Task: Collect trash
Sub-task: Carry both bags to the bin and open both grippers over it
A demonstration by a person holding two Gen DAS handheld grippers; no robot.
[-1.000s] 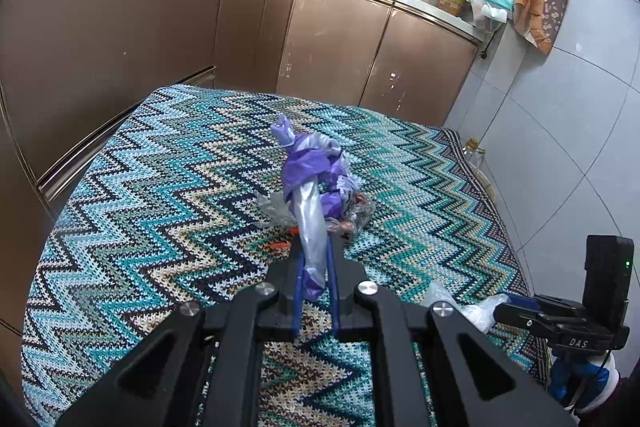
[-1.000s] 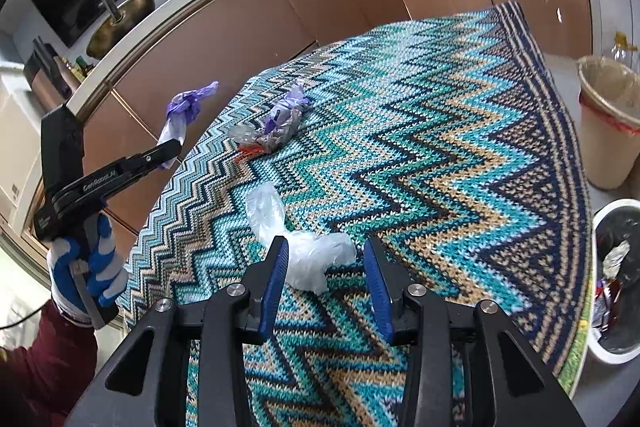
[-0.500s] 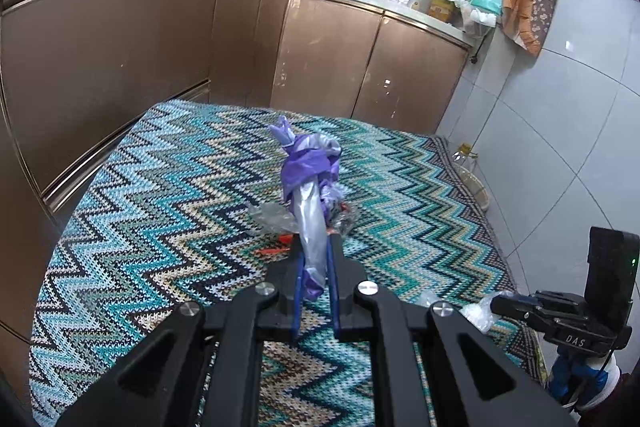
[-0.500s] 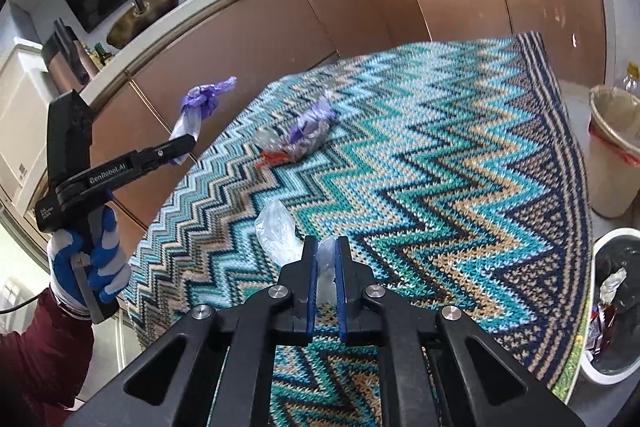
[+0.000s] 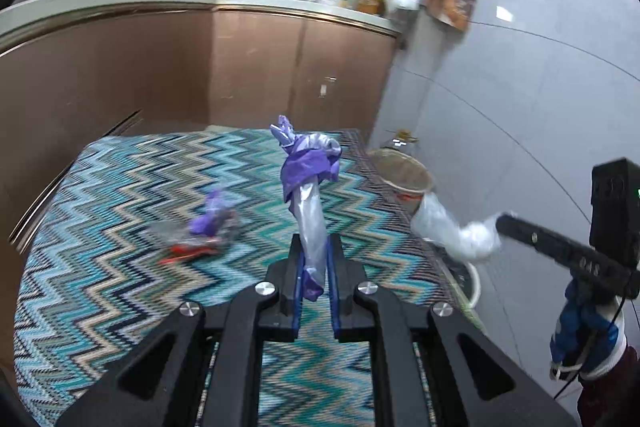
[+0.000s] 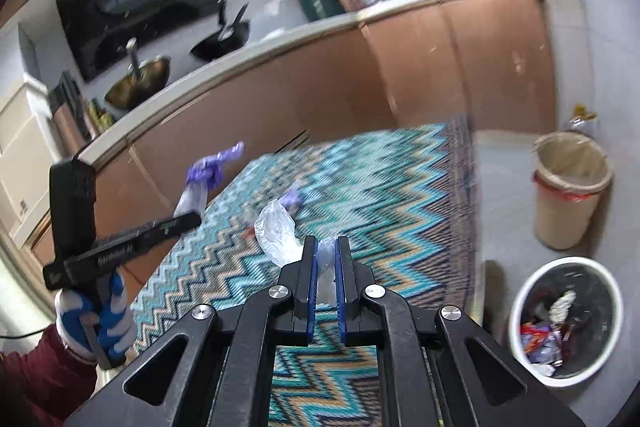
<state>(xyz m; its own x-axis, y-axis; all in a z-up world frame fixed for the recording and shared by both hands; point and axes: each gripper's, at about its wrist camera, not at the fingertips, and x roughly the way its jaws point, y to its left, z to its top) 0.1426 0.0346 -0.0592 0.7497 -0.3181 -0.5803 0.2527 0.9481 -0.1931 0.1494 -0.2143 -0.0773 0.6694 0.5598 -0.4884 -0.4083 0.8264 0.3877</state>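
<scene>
Purple bag (image 5: pixel 308 187): crumpled purple-and-grey plastic, standing upright, lower end pinched in the left gripper (image 5: pixel 314 267).
Clear bag (image 6: pixel 278 231): crinkled transparent plastic, clamped in the right gripper (image 6: pixel 326 259), raised off the tablecloth (image 5: pixel 120 195).
Wrapper pile (image 5: pixel 204 231): purple scrap, clear film and red piece, lying mid-tablecloth; blurred.

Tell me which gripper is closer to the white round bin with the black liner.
Right. The right gripper, shut on the clear plastic bag, hangs at the table edge just beside the white bin; the left gripper holds the purple bag farther over the table.
</scene>
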